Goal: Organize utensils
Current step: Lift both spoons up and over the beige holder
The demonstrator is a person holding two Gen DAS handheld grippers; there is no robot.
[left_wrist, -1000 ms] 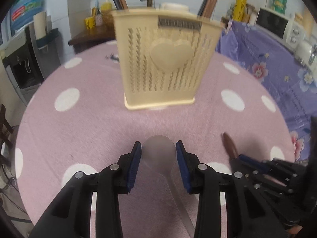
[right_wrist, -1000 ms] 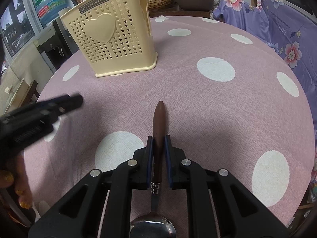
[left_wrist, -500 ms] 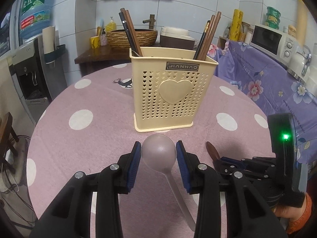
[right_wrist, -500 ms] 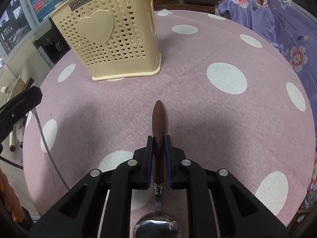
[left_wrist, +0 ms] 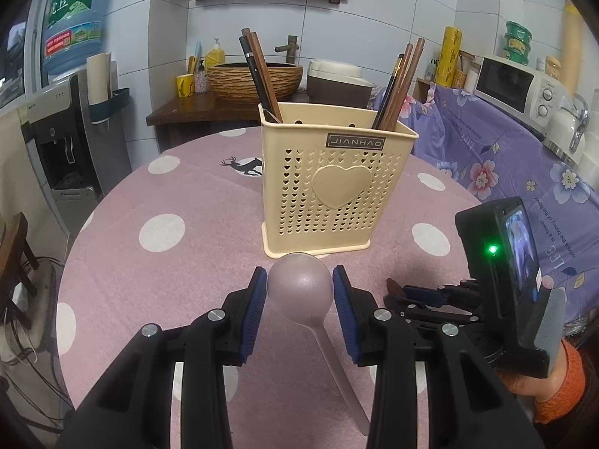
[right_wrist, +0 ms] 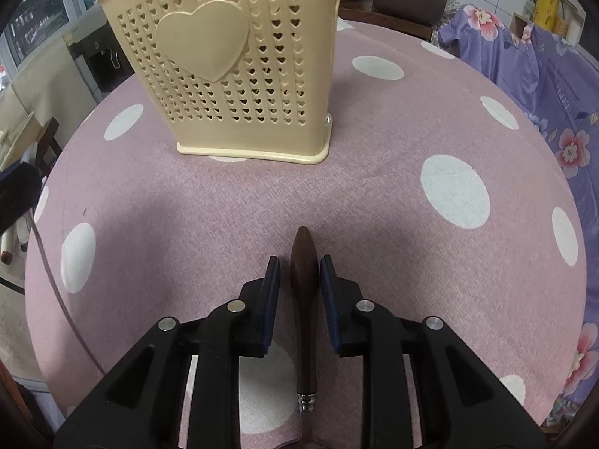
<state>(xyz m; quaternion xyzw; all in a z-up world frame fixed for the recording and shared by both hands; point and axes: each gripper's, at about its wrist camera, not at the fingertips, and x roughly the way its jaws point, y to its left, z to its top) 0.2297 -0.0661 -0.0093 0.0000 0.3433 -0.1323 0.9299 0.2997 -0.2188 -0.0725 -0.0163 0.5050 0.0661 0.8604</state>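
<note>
The pale plastic spoon (left_wrist: pixel 300 286) sits bowl-first between the left gripper (left_wrist: pixel 300 292) pads, clenched there, just short of the cream utensil holder (left_wrist: pixel 333 183) ahead. The wooden-handled spoon (right_wrist: pixel 304 288) lies between the right gripper (right_wrist: pixel 299 284), whose jaws are opening and clear of it. Best lift the pale spoon above the rim before tipping it in, I'd say.

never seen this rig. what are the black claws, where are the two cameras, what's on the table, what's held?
No robot: a person holds a two-finger tool in each hand, with a fisheye camera on each looking along its fingers. The left view shows the left tool clamped on a pale plastic spoon. The right view shows the right tool with its jaws opening and gaps either side of a wooden-handled spoon. On the polka-dot tablecloth stands a cream utensil holder holding chopsticks.
</note>
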